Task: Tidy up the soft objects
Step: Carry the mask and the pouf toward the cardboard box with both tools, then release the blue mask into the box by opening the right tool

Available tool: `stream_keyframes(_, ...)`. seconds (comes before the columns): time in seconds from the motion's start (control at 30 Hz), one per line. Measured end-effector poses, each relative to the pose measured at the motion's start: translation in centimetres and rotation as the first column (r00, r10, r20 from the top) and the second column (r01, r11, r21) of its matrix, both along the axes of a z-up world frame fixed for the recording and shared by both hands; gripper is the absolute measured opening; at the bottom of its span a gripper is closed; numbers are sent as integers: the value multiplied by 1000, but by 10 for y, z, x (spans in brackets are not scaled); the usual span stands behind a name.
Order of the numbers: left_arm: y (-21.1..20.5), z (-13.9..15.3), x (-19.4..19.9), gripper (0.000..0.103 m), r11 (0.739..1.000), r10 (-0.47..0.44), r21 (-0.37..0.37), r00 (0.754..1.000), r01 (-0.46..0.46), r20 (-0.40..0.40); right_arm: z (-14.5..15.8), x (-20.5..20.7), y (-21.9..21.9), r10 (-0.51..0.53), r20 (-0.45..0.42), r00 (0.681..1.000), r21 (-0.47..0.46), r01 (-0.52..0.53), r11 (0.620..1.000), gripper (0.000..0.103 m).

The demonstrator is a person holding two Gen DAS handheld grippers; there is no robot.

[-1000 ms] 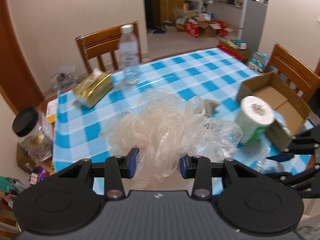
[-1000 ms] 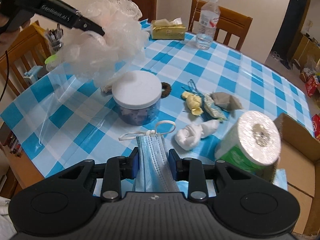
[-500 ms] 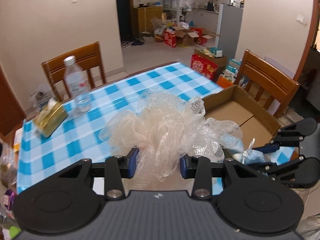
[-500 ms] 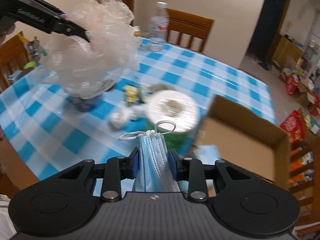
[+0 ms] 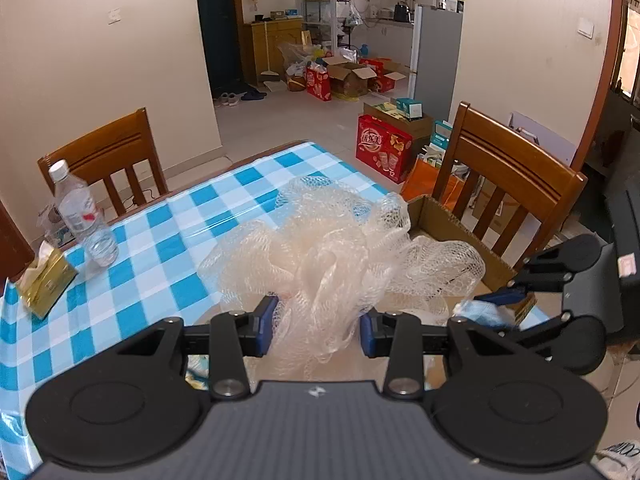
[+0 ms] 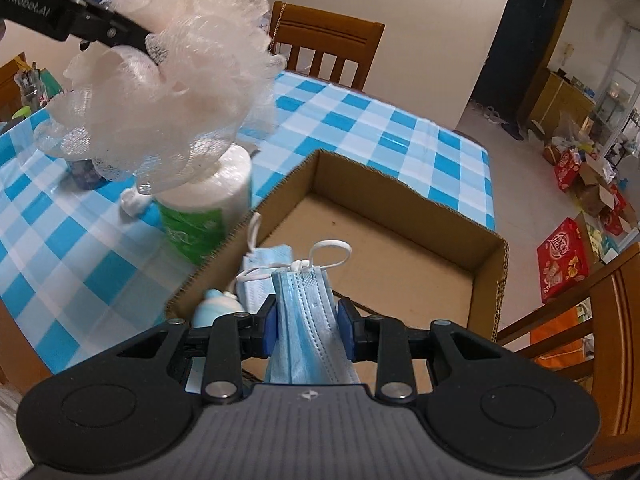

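Fingers of the right gripper (image 6: pixel 306 330) pinch a folded blue face mask (image 6: pixel 306 312), which hangs over the near end of the open cardboard box (image 6: pixel 420 216); fingers of the left gripper (image 5: pixel 316 326) are clamped on a pale mesh bath pouf (image 5: pixel 332 252), held in the air over the box's left wall and the paper roll (image 6: pixel 208 204) just beside it. The box stands on the checked counter (image 6: pixel 360 120) at its right edge, and another blue mask (image 6: pixel 264 264) already lies inside its near corner. Both loads look ready to be dropped in. To do it well, I would let the mask go first — it is already over the bare floor of the box — then bring the pouf fully past the cardboard wall before loosening, since its loose mesh could catch on the rim or on the paper roll. Opening wide helps — the netting may cling to the pads.
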State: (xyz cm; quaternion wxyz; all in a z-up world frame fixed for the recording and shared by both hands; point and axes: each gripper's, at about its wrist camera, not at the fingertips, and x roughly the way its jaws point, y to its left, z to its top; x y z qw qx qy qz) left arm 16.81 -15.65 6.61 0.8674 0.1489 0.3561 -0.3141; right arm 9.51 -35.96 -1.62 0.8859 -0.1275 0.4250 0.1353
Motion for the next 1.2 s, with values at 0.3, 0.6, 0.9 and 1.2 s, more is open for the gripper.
stream_keyframes(0.3, -51, -6, 11, 39, 1000, -20, 3, 1000, 20, -3, -22, 4, -17, 44, -18, 999, 79, -42, 996, 87)
stream_keyframes(0.6, -109, -17, 26, 39, 995, -96, -4, 995, 96, -16, -20, -10, -42, -35, -16, 999, 162, 37, 986, 99)
stream_keyframes(0.9, -170, -31, 36, 39, 985, -172, -13, 985, 172, -27, -16, -22, -63, -117, -8, 993, 206, 116, 972, 100)
stream_keyframes(1.2, -207, -59, 47, 96, 985, -172, 1, 985, 172, -7, -16, -27, -75, -171, -2, 985, 226, 167, 960, 103)
